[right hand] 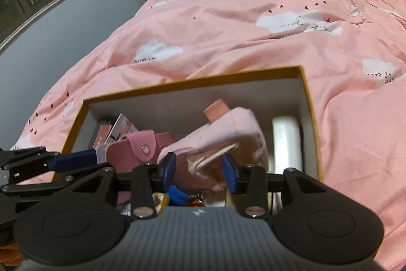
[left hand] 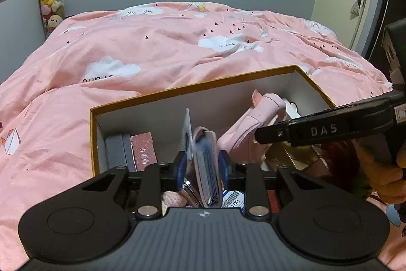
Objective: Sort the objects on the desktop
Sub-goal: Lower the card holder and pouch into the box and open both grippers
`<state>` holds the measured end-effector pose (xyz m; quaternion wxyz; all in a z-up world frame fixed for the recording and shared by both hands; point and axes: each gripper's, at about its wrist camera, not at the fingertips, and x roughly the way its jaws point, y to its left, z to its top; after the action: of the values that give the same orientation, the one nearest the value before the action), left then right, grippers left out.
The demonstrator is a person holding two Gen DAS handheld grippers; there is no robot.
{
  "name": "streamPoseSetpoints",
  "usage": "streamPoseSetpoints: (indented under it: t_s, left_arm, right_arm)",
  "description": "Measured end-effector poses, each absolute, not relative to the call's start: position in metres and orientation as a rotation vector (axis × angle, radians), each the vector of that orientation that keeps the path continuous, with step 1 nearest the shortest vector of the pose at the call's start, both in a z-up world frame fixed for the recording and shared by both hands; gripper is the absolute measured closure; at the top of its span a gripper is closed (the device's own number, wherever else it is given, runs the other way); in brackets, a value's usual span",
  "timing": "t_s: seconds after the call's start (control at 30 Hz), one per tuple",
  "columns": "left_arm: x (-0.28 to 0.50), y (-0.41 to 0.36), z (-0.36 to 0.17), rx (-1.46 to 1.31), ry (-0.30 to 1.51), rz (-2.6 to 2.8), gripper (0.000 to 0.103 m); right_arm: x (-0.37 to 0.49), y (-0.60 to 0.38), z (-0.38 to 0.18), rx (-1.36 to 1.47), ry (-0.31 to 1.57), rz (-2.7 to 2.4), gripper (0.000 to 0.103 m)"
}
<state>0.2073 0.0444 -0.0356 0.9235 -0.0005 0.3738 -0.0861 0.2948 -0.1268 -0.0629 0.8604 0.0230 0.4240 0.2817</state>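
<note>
Wallet (left hand: 206, 164) stands on edge, spine upward.

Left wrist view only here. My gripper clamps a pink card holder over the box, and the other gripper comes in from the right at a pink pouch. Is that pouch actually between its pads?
Observer: Yes. In the right wrist view the pink fabric pouch sits between the right gripper's blue pads. Whether they press on it, I cannot tell.
Reviewer: What is on the card holder's outer side?
Observer: The card holder has a pink flap with a metal snap lying over that side.
Reviewer: Anything behind the pouch at the box's right end?
Observer: A white cylinder lies along the right wall of the orange-rimmed box.
</note>
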Motion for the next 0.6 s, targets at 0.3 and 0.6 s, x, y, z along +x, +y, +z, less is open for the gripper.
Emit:
streamPoseSetpoints:
  t_s: [0.3,0.6]
  left_arm:
    - [0.221,0.025,-0.038,0.131,0.71,-0.05,0.077]
    - [0.233,0.008,-0.044,0.163,0.685,0.021,0.072]
  right_arm:
    - [0.291,-0.125,-0.066,0.043,0.897,0.592,0.06]
    - [0.284,-0.122,-0.067,0.038,0.903,0.6,0.06]
